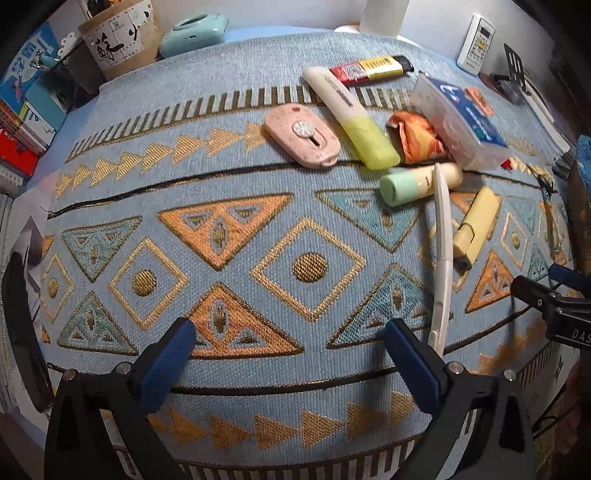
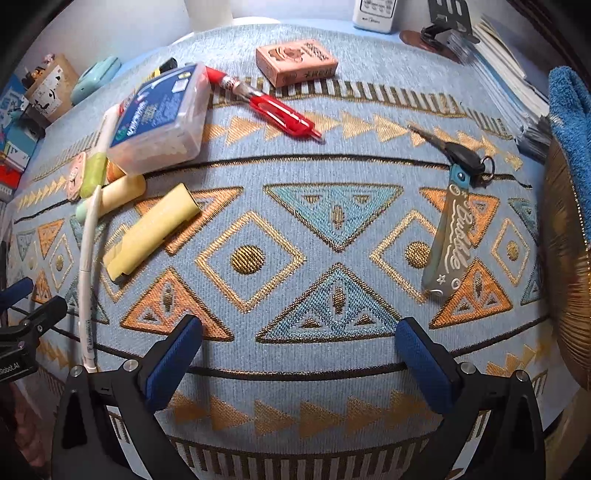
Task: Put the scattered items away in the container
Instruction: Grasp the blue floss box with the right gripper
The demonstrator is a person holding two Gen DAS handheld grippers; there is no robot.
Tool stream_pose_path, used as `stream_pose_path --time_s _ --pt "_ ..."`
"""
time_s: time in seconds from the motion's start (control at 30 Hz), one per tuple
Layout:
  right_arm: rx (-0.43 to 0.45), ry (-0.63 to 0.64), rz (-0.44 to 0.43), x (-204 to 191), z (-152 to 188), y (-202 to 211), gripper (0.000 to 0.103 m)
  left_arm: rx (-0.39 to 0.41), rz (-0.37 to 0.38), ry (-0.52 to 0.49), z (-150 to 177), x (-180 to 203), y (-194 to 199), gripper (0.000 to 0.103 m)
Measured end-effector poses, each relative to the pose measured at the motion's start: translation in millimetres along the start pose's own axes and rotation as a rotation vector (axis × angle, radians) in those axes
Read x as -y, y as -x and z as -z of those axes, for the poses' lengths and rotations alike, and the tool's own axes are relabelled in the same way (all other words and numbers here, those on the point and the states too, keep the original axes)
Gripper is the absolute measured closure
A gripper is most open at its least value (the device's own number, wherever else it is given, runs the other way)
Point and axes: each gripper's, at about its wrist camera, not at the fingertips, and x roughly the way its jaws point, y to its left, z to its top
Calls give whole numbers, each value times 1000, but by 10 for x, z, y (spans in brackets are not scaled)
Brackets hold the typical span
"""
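Observation:
Stationery lies scattered on a patterned blue cloth (image 1: 236, 206): a pink cutter (image 1: 301, 136), a yellow-green highlighter (image 1: 351, 114), a red-yellow lighter (image 1: 371, 68), an orange wrapper (image 1: 417, 136), a clear box (image 1: 458, 122), a green-capped tube (image 1: 417, 184), a white pen (image 1: 443, 254) and a pale yellow highlighter (image 1: 474, 227). My left gripper (image 1: 288, 354) is open and empty, just left of the pen's near end. In the right wrist view lie a red pen (image 2: 273, 105), an orange box (image 2: 297, 62) and a key with strap (image 2: 454, 221). My right gripper (image 2: 299, 354) is open over bare cloth. A brown woven container (image 2: 565, 258) stands at the right edge.
A paper cup (image 1: 118, 37), a mint device (image 1: 194, 33) and books (image 1: 26, 110) sit at the back left. A remote control (image 1: 476, 42) leans on the back wall. A blue towel (image 2: 572, 122) hangs over the container, with stacked papers (image 2: 509, 85) behind it.

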Motion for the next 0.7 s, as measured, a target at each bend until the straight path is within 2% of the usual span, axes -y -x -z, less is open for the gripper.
stream_pose_path --time_s 0.13,0.2,0.27,0.37,0.5,0.7 --pt "88 68 -5 -154 -150 365 0 112 9 -25 -185 -7 326 0" --pt "129 91 -58 -245 -295 530 0 131 30 -19 -285 -32 405 0" --pt "156 102 -86 -334 -453 625 0 115 53 1 -384 -87 395 0" --pt "156 127 -75 -493 -678 595 0 112 80 20 -405 -107 398 0" --pt "128 148 -79 -644 -867 420 0 141 47 -26 -545 -98 446 0" --pt "80 91 -59 -668 -1071 179 0 126 50 -49 -725 -177 390 0"
